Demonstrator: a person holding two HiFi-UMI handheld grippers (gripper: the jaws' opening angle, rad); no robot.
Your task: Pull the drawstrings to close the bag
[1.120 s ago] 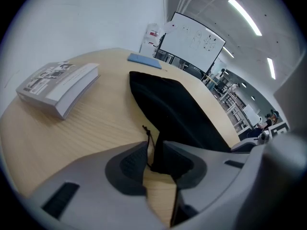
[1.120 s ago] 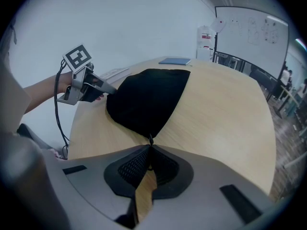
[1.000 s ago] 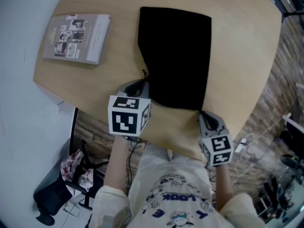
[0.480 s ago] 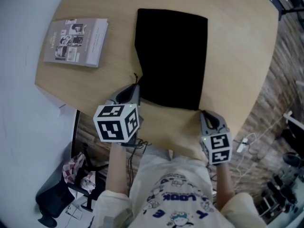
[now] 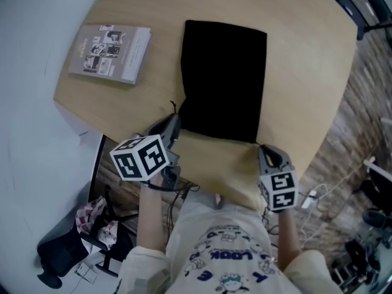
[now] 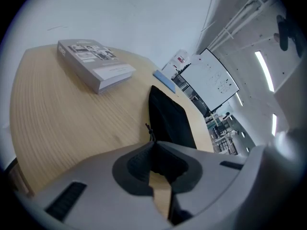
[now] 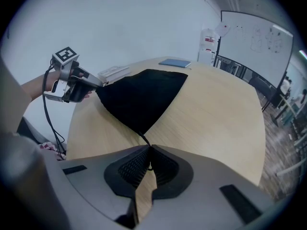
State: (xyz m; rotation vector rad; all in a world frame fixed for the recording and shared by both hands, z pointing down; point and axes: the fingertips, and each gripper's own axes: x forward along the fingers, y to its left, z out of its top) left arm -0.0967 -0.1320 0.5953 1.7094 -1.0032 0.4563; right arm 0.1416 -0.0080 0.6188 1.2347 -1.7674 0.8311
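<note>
Closing with the left gripper (image 5: 174, 118) on the left cord (image 6: 148, 129), with its knot poking out past the tips, and pinching the right cord (image 7: 144, 139) tight with the right gripper (image 5: 261, 147), with the black bag (image 5: 223, 78) lying flat on the table (image 5: 306, 84) between the two, near corners at the claws. Could lose the left cord if pulled before that grip firms up, or slip a thin cord from either claw through a sideways jerk. Might also drag the whole bag toward the near edge instead of cinching it, given uneven pulls.
</note>
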